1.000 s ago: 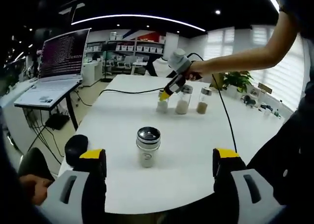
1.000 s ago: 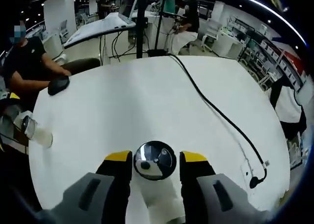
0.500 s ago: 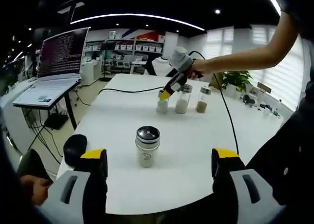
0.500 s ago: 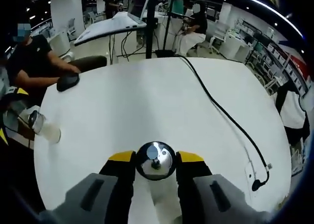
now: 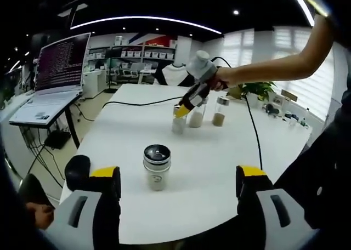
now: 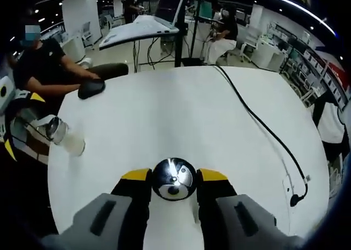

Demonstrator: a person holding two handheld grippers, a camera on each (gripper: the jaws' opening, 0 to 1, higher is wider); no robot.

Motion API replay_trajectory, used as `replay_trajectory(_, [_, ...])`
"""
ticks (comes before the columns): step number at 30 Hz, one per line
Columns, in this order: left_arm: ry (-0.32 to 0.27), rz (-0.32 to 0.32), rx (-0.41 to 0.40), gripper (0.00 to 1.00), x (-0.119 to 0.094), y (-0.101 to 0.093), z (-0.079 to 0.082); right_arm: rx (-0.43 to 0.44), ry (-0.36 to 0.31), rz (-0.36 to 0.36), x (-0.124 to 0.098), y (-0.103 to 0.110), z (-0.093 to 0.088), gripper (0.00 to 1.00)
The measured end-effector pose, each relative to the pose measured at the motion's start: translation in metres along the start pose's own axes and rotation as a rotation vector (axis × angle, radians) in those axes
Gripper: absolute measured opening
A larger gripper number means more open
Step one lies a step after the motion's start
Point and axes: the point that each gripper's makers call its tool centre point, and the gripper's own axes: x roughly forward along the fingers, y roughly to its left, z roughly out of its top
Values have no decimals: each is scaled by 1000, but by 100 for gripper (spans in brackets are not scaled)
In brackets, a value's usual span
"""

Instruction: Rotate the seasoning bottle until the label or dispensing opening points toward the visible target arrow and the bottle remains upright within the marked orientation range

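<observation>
right gripper [image 6: 173,179] gripping seasoning bottle [image 6: 173,177] (upright)

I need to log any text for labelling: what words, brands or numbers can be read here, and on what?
None can be read.
Open laptop screen: rows of text, too small to read.
Near steel-capped seasoning bottle: a faint mark on its side, blurred.
Steel-capped seasoning bottle between the right hand-held gripper jaws: no label shows.

Open desk [image 5: 219,151] all round the near seasoning bottle [image 5: 157,166] — left gripper [image 5: 178,184] jaws wide apart, unobstructed approach. Far side crowded: right gripper [image 5: 182,108] among three jars [image 5: 218,112]. Black cable [image 6: 263,129] crosses the desk — black mouse [image 6: 91,87] at its edge.
</observation>
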Motion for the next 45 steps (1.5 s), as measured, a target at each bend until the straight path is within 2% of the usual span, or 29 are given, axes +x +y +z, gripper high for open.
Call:
replay_trajectory(7, [3, -30, 9, 91, 0, -8, -1, -18, -16, 15, -10, 31, -3, 29])
replay_trajectory(10, [6, -41, 12, 91, 1, -11, -3, -27, -22, 26, -13, 37, -1, 29])
replay_trajectory(18, [11, -74, 26, 91, 1, -21, -4, -56, -33, 79, -24, 81, -8, 29])
replay_trajectory(29, [24, -109, 41, 90, 1, -32, -8, -94, -50, 137, -34, 129, -15, 29])
replay_trajectory(42, [31, -160, 50, 85, 9, -43, -12, -130, -34, 189, -40, 168, -33, 28])
replay_trajectory(45, [32, -172, 53, 85, 12, -47, -12, -125, -47, 197, -42, 174, -33, 28])
